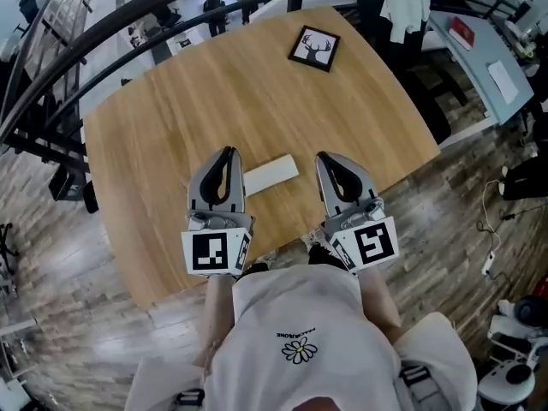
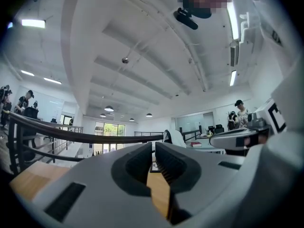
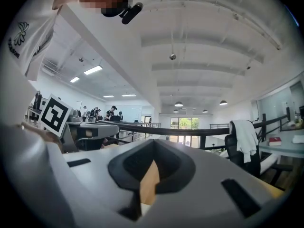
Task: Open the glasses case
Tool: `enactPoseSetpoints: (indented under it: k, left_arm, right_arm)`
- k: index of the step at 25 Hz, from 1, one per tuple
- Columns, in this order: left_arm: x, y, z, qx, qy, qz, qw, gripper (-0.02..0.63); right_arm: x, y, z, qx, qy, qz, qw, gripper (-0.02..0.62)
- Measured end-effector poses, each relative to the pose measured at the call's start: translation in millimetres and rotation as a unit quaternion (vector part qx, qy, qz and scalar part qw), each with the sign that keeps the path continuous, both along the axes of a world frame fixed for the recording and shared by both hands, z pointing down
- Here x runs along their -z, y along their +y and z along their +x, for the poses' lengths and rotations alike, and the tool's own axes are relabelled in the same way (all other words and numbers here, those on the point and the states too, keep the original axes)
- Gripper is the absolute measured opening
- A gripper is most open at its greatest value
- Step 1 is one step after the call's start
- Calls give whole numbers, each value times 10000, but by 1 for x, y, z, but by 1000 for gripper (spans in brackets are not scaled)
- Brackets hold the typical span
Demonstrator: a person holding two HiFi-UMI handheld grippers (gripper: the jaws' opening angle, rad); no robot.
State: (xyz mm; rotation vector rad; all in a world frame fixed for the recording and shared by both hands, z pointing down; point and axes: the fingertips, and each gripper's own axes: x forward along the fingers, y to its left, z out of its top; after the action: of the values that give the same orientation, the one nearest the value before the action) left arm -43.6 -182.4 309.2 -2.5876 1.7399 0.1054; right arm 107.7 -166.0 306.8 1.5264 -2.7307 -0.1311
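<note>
The glasses case (image 1: 271, 174), a flat white oblong, lies shut on the wooden table (image 1: 214, 84) near its front edge. It sits between my two grippers and neither touches it. My left gripper (image 1: 227, 153) rests just left of the case; in the left gripper view its jaws (image 2: 154, 146) stand a narrow slit apart with nothing between them. My right gripper (image 1: 324, 157) is just right of the case, and in the right gripper view its tips (image 3: 153, 148) meet with nothing held. Both point level across the table. The case is not seen in either gripper view.
A black-framed deer picture (image 1: 313, 48) lies at the table's far side. A chair with a white garment (image 1: 404, 2) stands behind the far right corner. A dark railing (image 1: 103, 32) runs behind the table, with desks at the right and people further off.
</note>
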Motion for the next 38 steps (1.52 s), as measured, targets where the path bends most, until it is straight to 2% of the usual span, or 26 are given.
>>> enactPoseSetpoints:
  k: [3,4,8,14,17,18,19,22,26,31,38]
  left_arm:
    - [10,-7,-5,91,671,16,9977,34]
    - [12,-9,-7,122,766,25,9970,34]
    - [7,-15,-10,370,332,4,9988,34]
    - [-9,-20,-26,890,458,-291,9946,34]
    - [-22,-19,-28,966,401,-503,9932,82]
    - [-28,-19,-29,1000,352,-561,9928,86]
    - [-34,-17,-30,1029,306,-630,9922,87]
    - [-67,-13,-33,1034,256,-1088,9883,131]
    - [-128,-3,-28,929,251,-2042,9742,195]
    - [-196,13,-20,810,296,-3046,9486,216]
    - [-265,31,-3,594,243,-4155,9073,227]
  right_arm:
    - [1,-14,2,150,-9,0,9999,6]
    - [0,-17,1,207,1,-2,9998,6]
    - [-5,-24,-2,393,27,-24,9992,6]
    - [-7,-34,-9,747,221,29,9970,6]
    - [-8,-37,-17,1095,496,79,9927,6]
    - [-9,-37,-21,1283,571,44,9901,23]
    - [-11,-38,-25,1483,655,-3,9868,89]
    - [-23,-41,-37,2000,1060,-106,9740,137]
    - [-51,-44,-44,2539,1660,-419,9520,186]
    - [-93,-49,-54,3022,2148,-773,9255,235]
    - [-162,-40,-57,3619,3289,-1051,8659,259]
